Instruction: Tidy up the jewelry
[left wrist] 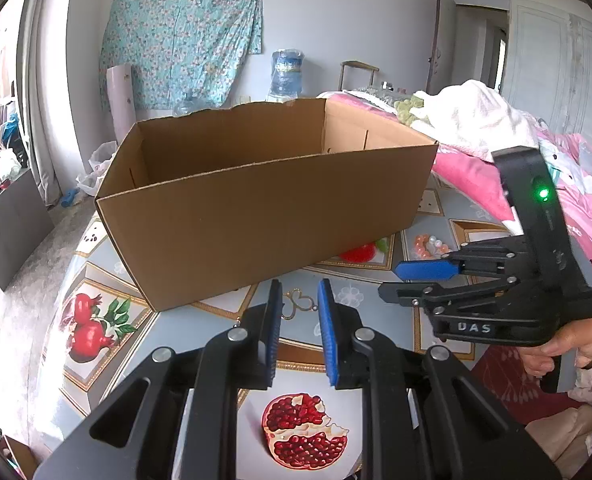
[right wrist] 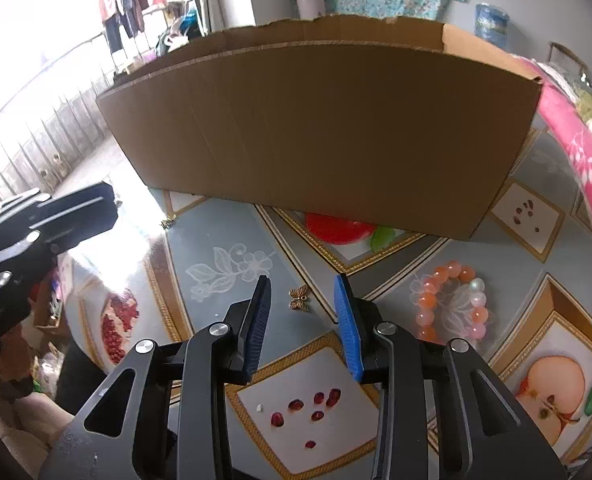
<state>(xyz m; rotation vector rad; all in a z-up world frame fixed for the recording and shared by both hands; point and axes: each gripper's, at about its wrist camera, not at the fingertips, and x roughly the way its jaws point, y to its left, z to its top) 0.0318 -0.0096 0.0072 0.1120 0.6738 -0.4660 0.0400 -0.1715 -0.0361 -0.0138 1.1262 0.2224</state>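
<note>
Two jewelry pieces lie loose on the counter [left wrist: 224, 364], none visibly boxed. Left wrist view: left claw [left wrist: 300, 300] at lower centre, jaws slightly parted, gripping nothing, a thin gold piece [left wrist: 298, 300] on the cloth just beyond its tips. Cardboard box [left wrist: 256, 200] fills the middle; its floor is hidden. Right claw [left wrist: 416, 280] at right, bead bracelet [left wrist: 430, 246] behind it.

Right wrist view: right claw [right wrist: 302, 292] parted and empty, butterfly charm [right wrist: 299, 298] on the counter between its tips. Bracelet lies at right, near the box. Sorting looks barely started.

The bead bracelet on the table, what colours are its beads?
Mostly orange, with some pale pearly and pink beads; the right wrist view shows it best.
</note>
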